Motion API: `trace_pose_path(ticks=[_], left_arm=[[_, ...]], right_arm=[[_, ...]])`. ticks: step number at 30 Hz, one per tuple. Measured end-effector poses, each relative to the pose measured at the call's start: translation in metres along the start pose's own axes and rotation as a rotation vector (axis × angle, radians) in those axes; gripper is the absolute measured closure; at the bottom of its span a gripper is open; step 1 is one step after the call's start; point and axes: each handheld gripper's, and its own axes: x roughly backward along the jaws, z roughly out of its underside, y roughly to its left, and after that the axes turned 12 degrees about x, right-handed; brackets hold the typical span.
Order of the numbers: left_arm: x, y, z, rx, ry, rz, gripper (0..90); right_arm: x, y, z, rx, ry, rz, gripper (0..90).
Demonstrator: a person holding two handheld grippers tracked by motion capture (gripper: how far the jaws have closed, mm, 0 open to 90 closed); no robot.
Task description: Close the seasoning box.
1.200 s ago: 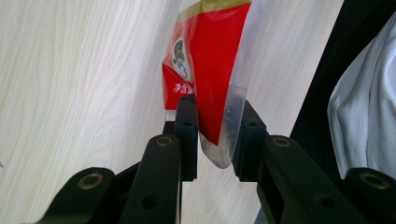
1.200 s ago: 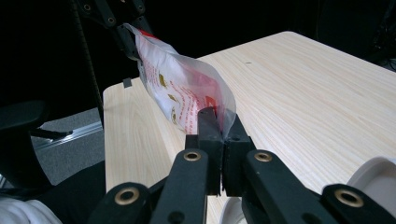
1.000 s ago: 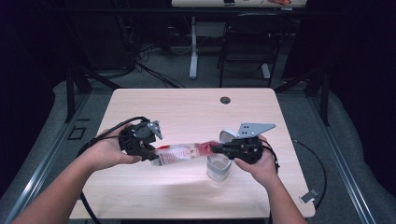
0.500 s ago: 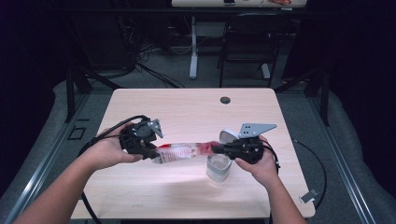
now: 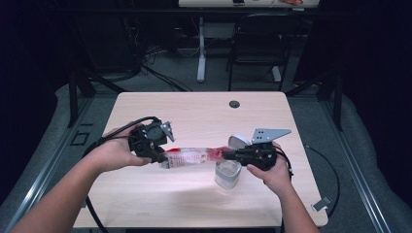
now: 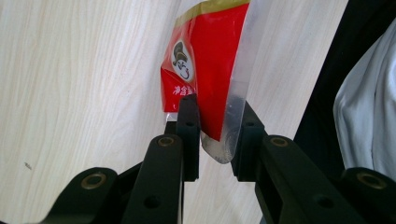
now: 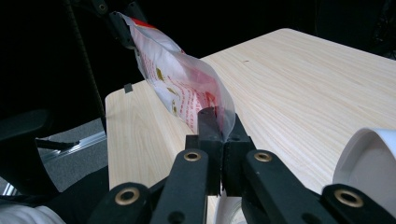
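Both grippers are up over the wooden table, and a plastic packet is stretched level between them, above the tabletop. The left gripper has the packet's sealed silver edge between its jaws, which have just been closing a little further; there is a visible gap beside the film, so whether the pads truly bite I cannot tell. On the red panel there is a small cartoon face in a hat with white Chinese characters beneath, too small to read. The right gripper has its jaws pressed together, pinching the other, clear end; rows of red print run along that side, unreadable. Just below the right hand sits a clear cup, with a white lid close by.
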Motion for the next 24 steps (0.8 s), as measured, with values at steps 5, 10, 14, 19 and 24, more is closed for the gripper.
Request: trace_pose_path(ticks=[5, 10, 14, 19, 24], left_arm=[[0.004, -0.002, -0.006, -0.012, 0.016, -0.010, 77.2], [0.008, -0.004, -0.010, -0.022, 0.028, -0.016, 77.5], [0.010, -0.005, -0.012, -0.024, 0.024, -0.012, 77.8], [0.011, -0.006, -0.014, -0.031, 0.020, -0.005, 77.9], [0.013, -0.007, -0.018, -0.039, 0.032, -0.004, 77.9]], right_arm=[[0.002, 0.000, 0.001, -0.005, -0.002, 0.002, 89.4], [0.004, 0.000, 0.002, -0.010, -0.007, 0.001, 89.3], [0.006, -0.001, 0.003, -0.010, -0.009, -0.003, 89.3], [0.009, 0.000, 0.003, -0.012, -0.013, -0.001, 89.2], [0.011, 0.000, 0.003, -0.014, -0.013, -0.002, 89.2]])
